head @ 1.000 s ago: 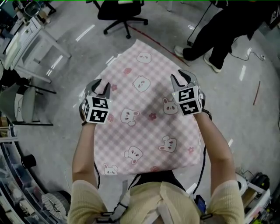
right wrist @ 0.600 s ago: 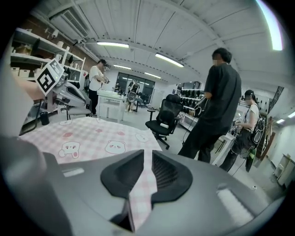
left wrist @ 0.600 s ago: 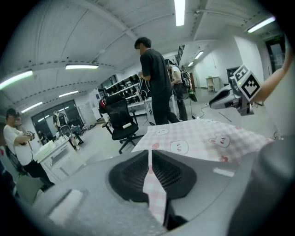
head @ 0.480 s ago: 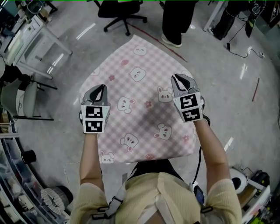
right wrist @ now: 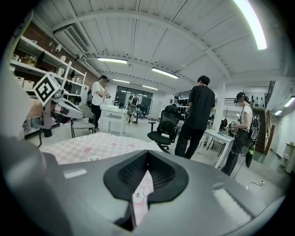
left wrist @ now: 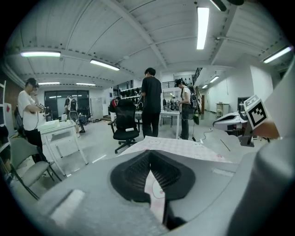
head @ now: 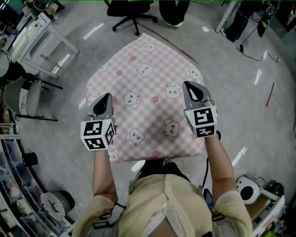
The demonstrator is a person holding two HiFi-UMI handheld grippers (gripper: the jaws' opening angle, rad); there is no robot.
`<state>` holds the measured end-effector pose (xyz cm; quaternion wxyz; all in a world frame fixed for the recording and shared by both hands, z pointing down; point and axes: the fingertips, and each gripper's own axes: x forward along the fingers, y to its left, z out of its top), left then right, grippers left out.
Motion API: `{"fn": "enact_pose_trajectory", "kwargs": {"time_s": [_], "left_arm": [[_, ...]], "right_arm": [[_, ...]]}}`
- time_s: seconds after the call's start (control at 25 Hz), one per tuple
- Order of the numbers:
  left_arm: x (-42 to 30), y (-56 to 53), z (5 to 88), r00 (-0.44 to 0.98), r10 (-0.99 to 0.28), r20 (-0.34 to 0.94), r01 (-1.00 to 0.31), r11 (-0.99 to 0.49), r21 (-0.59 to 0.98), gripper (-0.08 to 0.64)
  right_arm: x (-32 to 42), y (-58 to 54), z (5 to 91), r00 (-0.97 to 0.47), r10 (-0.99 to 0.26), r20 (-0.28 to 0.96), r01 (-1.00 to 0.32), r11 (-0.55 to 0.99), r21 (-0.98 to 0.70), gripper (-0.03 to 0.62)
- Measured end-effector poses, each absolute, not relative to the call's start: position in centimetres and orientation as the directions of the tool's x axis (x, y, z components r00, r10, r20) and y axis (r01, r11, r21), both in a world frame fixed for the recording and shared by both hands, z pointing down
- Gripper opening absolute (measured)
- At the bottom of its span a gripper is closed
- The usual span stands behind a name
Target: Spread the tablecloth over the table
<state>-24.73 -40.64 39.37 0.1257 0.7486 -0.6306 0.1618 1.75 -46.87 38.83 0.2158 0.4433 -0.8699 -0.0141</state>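
Observation:
A pink checked tablecloth (head: 148, 99) printed with little animals lies over the table in the head view. My left gripper (head: 103, 101) is at its left side and my right gripper (head: 192, 89) at its right side, both near the front edge. The jaws of both have just been closing. In the left gripper view, my left gripper (left wrist: 150, 169) is shut on a fold of the tablecloth (left wrist: 155, 196). In the right gripper view, my right gripper (right wrist: 146, 176) pinches the tablecloth (right wrist: 140, 199) in the same way.
A black office chair (head: 132, 11) and a person's legs (head: 173, 10) are beyond the table's far end. A white table (head: 39, 41) and a grey chair (head: 23, 104) stand to the left. Cables (head: 252, 51) lie on the floor to the right. Several people (left wrist: 151, 103) stand further back.
Both grippers went from open above the cloth to shut on it and drew back toward me, rising. The cloth's near edge came along. The person beyond the table walked away.

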Motion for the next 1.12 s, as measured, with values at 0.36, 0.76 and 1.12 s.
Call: {"fn": "enact_pose_trajectory", "kwargs": {"time_s": [0.36, 0.76, 1.12], "left_arm": [[-23.1, -35.4, 38.3, 0.158, -0.91, 0.382, -0.987, -0.15, 0.052, 0.006], [-22.2, -30.0, 38.5, 0.119, -0.899, 0.422, -0.991, -0.131, 0.001, 0.006], [-22.2, -25.1, 40.0, 0.092, -0.887, 0.452, -0.996, -0.083, 0.04, 0.008]], "right_arm": [[2.7, -41.9, 38.4, -0.509, -0.782, 0.36, -0.786, 0.593, 0.177, 0.005], [4.2, -37.1, 38.3, -0.52, -0.775, 0.359, -0.803, 0.587, 0.104, 0.005], [4.3, -32.8, 39.2, -0.552, -0.742, 0.381, -0.777, 0.623, 0.086, 0.005]]}}
